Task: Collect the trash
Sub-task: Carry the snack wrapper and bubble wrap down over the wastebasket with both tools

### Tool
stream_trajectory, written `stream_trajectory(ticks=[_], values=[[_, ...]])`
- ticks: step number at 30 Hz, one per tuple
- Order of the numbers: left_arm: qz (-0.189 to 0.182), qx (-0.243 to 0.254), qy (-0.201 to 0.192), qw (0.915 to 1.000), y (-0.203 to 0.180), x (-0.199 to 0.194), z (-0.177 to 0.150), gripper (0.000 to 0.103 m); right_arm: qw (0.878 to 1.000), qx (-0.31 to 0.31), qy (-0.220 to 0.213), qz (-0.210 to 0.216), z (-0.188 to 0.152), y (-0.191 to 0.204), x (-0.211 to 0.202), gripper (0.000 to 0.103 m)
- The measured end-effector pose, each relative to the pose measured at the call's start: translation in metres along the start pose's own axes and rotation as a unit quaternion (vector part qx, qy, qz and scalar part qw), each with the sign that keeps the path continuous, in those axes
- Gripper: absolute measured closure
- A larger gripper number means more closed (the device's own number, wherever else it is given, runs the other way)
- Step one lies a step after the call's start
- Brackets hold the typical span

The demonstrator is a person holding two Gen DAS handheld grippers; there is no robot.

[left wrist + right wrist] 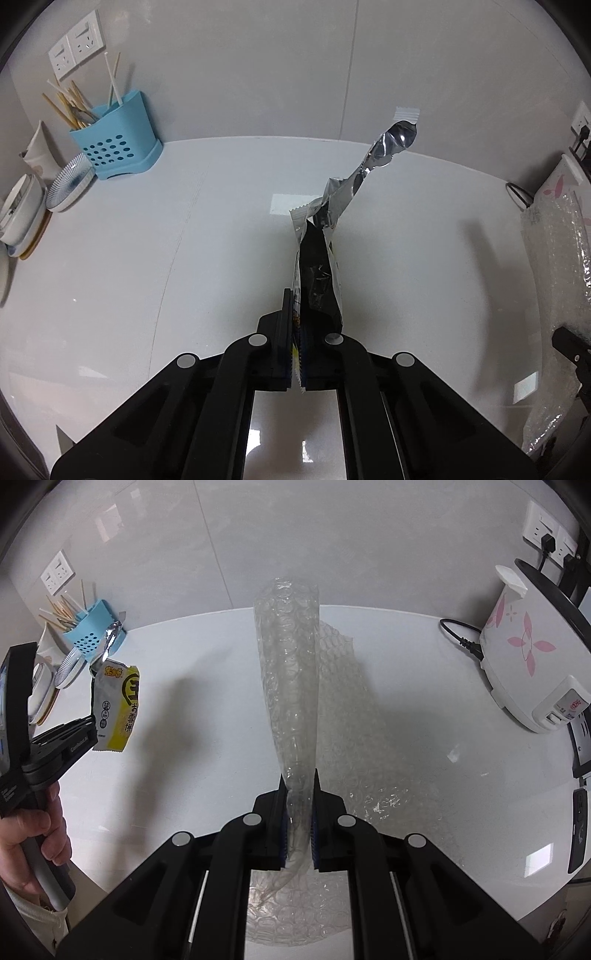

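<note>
Snack wrapper (317, 280): torn open, silver lining showing, yellow and white print on its outer face. It is hanging clear above the white surface (147, 258), with its torn strip sticking up and away from the left claw (296, 321). The left claw is clamping the wrapper's lower edge between both pads.

Bubble wrap (291, 686): the right claw (299, 805) is pinching a fold of the clear sheet, one part standing up past the fingertips and the rest trailing down onto the surface below and to the right.

A hand (29, 834) is gripping the left claw's handle at the left edge of the right wrist view.

Surroundings: blue utensil holder (114, 140) with chopsticks at the back left, stacked dishes (22, 214) beside it. White rice cooker (524, 657) with pink flowers at the right, its black cord lying near it.
</note>
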State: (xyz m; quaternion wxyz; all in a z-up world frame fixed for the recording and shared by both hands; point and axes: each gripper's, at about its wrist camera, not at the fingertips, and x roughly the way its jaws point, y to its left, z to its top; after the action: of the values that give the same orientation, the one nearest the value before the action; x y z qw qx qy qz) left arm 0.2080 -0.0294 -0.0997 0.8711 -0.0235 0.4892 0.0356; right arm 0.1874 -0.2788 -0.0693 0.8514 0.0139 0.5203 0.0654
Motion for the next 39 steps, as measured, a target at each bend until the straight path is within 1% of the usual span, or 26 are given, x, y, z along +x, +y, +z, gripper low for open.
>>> stream_trajectory(ticks=[2, 6, 11, 17, 24, 28, 32, 39], values=[[-0.006, 0.001, -0.009, 0.9999, 0.001, -0.015, -0.008, 0.102, 1.000, -0.002, -0.006, 0.000, -0.006, 0.005, -0.005, 0.095], [-0.016, 0.002, -0.013, 0.9998, 0.008, -0.040, -0.029, 0.102, 1.000, -0.002, -0.015, 0.003, -0.025, 0.016, -0.018, 0.095], [-0.032, 0.006, -0.025, 0.9991, 0.021, -0.073, -0.062, 0.102, 1.000, -0.003, -0.027, 0.001, -0.053, 0.033, -0.034, 0.095], [-0.045, 0.013, -0.035, 0.9983, 0.043, -0.108, -0.110, 0.102, 0.999, 0.000, -0.040, -0.001, -0.100, 0.062, -0.058, 0.095], [-0.059, 0.024, -0.036, 0.9973, 0.070, -0.146, -0.176, 0.102, 0.998, 0.009, -0.056, 0.001, -0.171, 0.103, -0.090, 0.095], [-0.065, 0.029, -0.025, 0.9971, 0.085, -0.160, -0.215, 0.102, 0.998, 0.017, -0.057, 0.015, -0.214, 0.124, -0.104, 0.095], [-0.069, 0.032, -0.017, 0.9969, 0.095, -0.167, -0.247, 0.102, 0.998, 0.006, -0.054, 0.023, -0.250, 0.142, -0.115, 0.095], [-0.080, 0.024, -0.010, 0.9964, 0.104, -0.160, -0.297, 0.102, 0.999, -0.020, -0.029, 0.033, -0.309, 0.153, -0.110, 0.095]])
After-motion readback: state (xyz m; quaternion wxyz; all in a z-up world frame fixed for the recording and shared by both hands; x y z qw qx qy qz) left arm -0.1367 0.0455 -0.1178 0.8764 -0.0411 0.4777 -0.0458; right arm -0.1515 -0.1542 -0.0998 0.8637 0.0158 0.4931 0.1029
